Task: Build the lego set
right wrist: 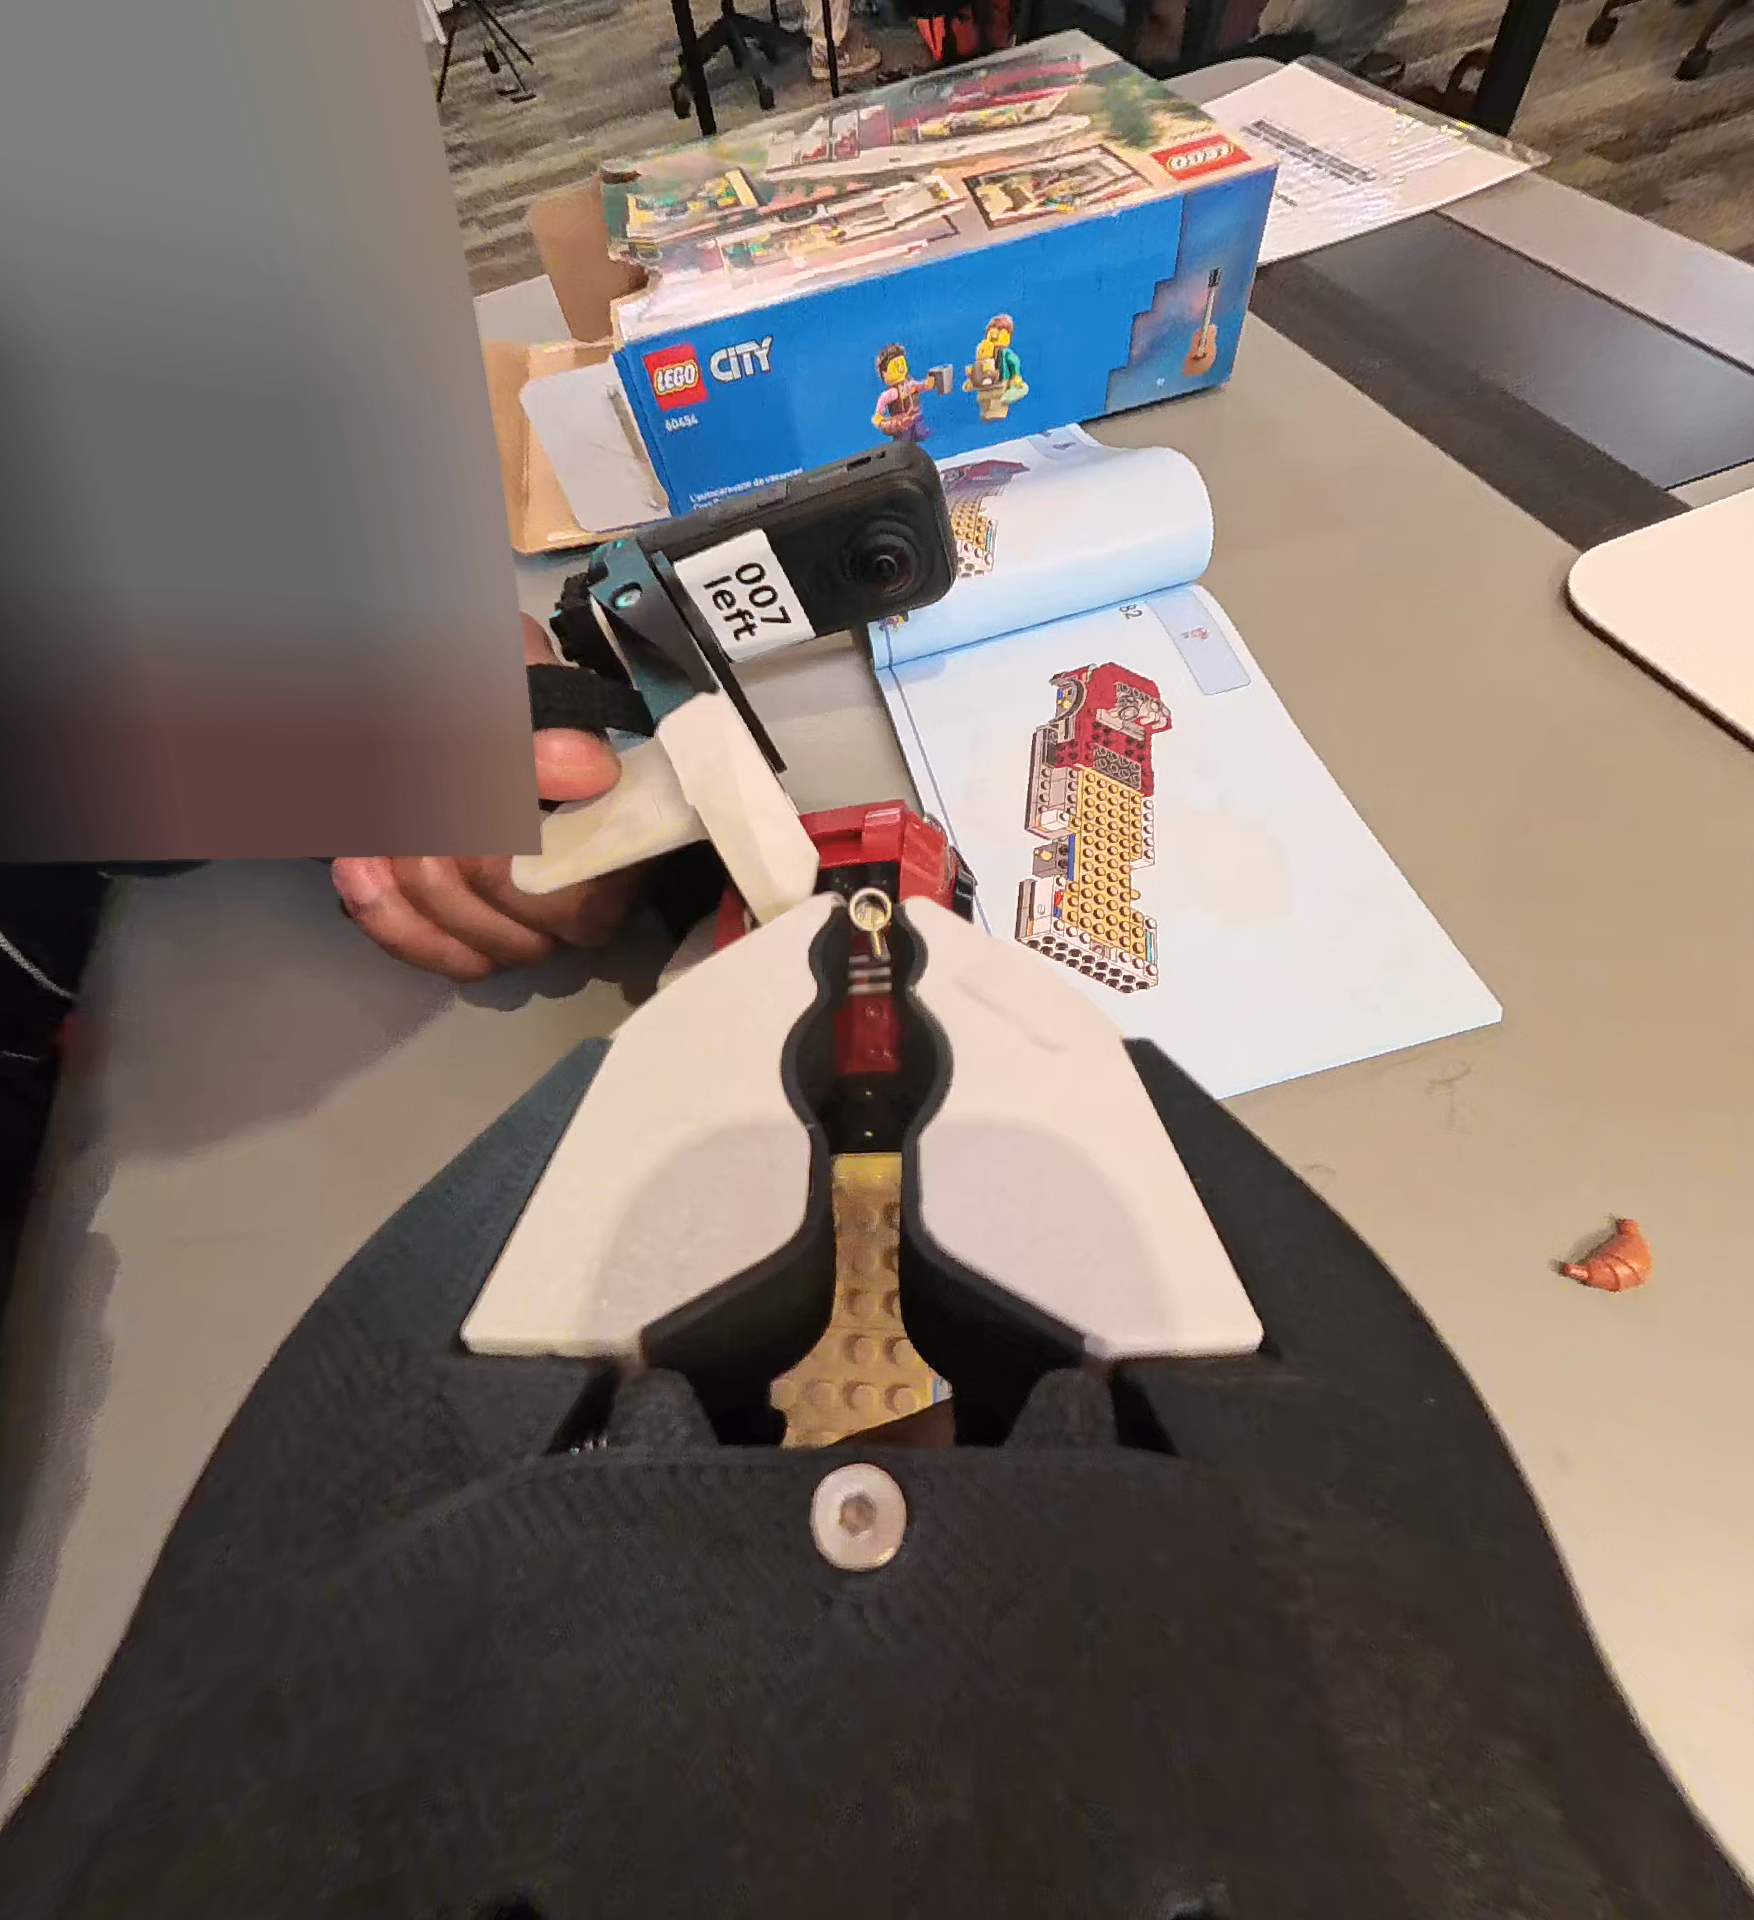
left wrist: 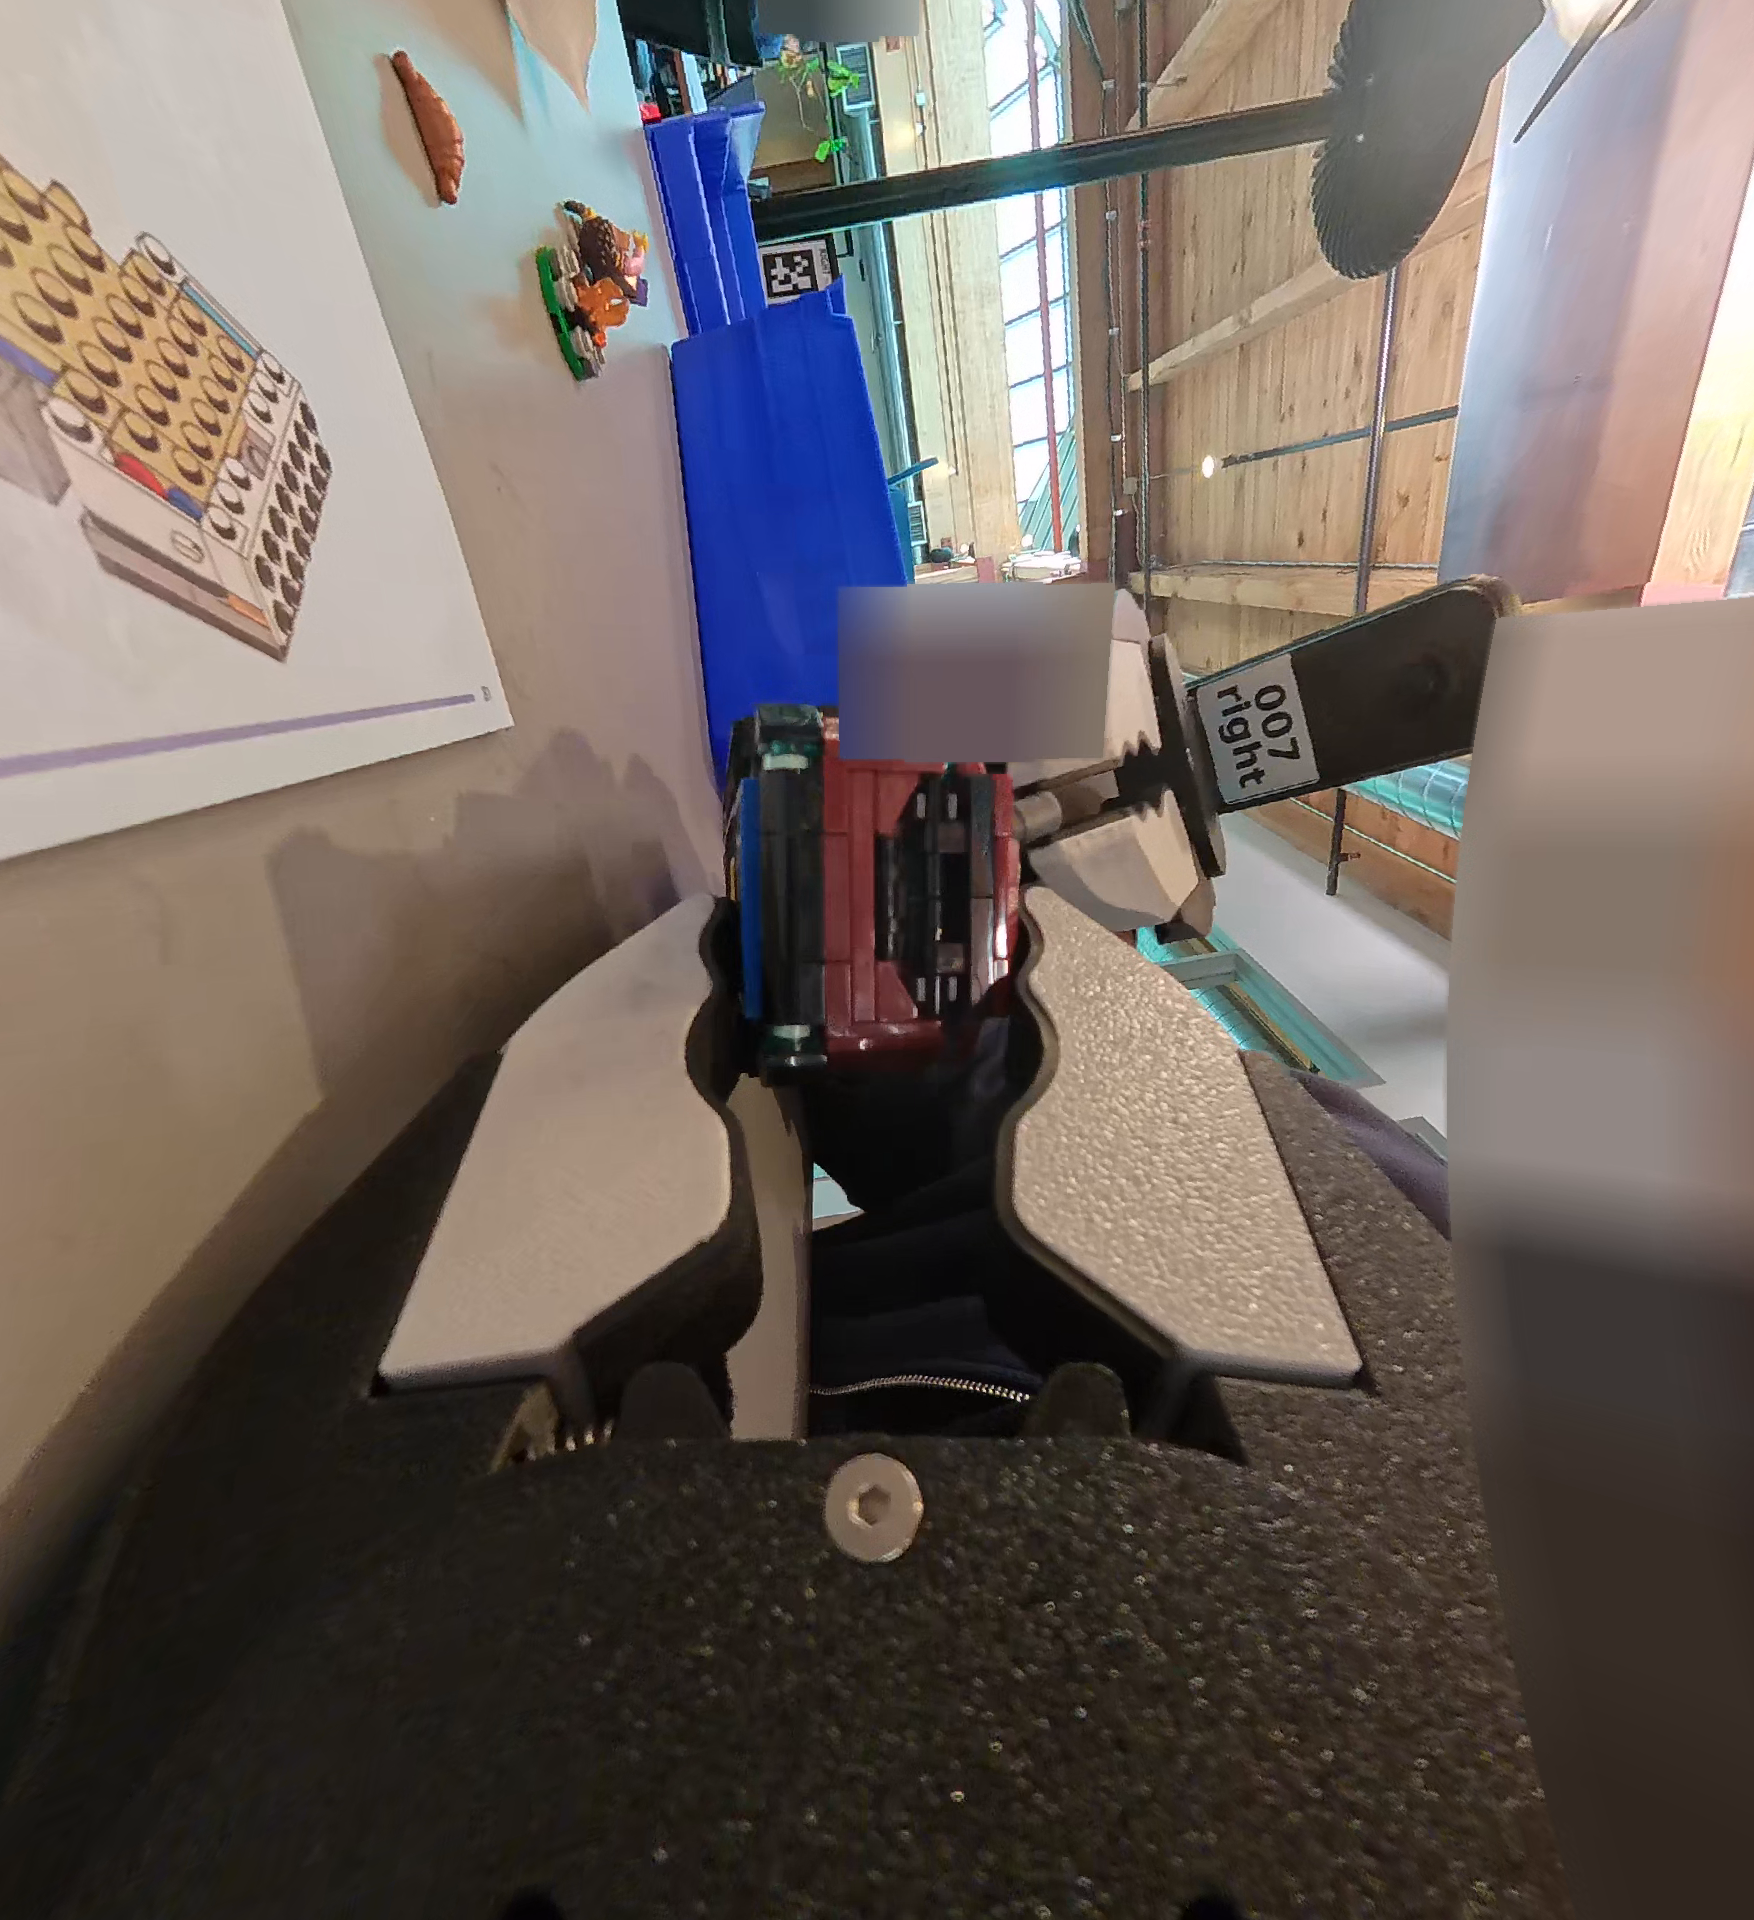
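Brick model, dark red and black, sits clamped between the left gripper's fingers; the right gripper pinches a small metallic peg at its tips, touching the model's end.

Left wrist view: rolled sideways, close behind own fingers, facing the toy brick model and distant windows. Right wrist view: upright, looking down over the grey table. Shared: model, open instruction booklet (seen from opposite ends).

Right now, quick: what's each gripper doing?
Left gripper: closed on the red brick vehicle.
Right gripper: pinching a small metallic pin above it.
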The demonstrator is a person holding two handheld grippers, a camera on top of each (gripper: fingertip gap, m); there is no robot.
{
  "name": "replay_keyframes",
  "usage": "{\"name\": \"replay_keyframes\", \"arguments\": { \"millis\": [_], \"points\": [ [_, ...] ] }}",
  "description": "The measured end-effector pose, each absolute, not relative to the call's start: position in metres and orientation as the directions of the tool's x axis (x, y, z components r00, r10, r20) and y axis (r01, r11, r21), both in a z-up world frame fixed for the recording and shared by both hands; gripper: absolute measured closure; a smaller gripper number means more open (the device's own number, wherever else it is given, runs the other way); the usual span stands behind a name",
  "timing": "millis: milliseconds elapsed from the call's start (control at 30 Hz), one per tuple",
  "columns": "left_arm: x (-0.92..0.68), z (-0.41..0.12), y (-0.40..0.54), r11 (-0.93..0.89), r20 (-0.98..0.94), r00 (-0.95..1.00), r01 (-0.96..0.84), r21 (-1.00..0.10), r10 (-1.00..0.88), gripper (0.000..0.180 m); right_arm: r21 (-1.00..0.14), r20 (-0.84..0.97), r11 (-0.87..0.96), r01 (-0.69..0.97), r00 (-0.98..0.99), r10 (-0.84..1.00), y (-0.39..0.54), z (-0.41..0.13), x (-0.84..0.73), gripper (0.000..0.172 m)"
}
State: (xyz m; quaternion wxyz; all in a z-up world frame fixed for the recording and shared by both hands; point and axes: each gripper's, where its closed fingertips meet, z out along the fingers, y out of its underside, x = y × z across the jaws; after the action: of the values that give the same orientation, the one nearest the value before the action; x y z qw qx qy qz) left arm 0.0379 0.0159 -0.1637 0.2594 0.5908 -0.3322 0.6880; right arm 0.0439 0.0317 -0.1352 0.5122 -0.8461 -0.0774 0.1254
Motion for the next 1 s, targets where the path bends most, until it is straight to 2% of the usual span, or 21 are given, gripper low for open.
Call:
{"name": "replay_keyframes", "arguments": {
  "millis": [567, 1000],
  "points": [
    [0.037, -0.166, 0.013, -0.637, 0.985, -0.161, -0.754, -0.161, -0.057, 0.131, -0.874, -0.021, -0.473, 0.111, 0.964, 0.264, 0.031, -0.143, 0.044, 0.165],
    [0.034, -0.166, 0.005, -0.602, 0.981, -0.178, -0.775, -0.19, -0.081, 0.131, -0.831, 0.142, -0.469, 0.299, 0.93, 0.34, 0.022, -0.142, 0.04, 0.165]
  ]
}}
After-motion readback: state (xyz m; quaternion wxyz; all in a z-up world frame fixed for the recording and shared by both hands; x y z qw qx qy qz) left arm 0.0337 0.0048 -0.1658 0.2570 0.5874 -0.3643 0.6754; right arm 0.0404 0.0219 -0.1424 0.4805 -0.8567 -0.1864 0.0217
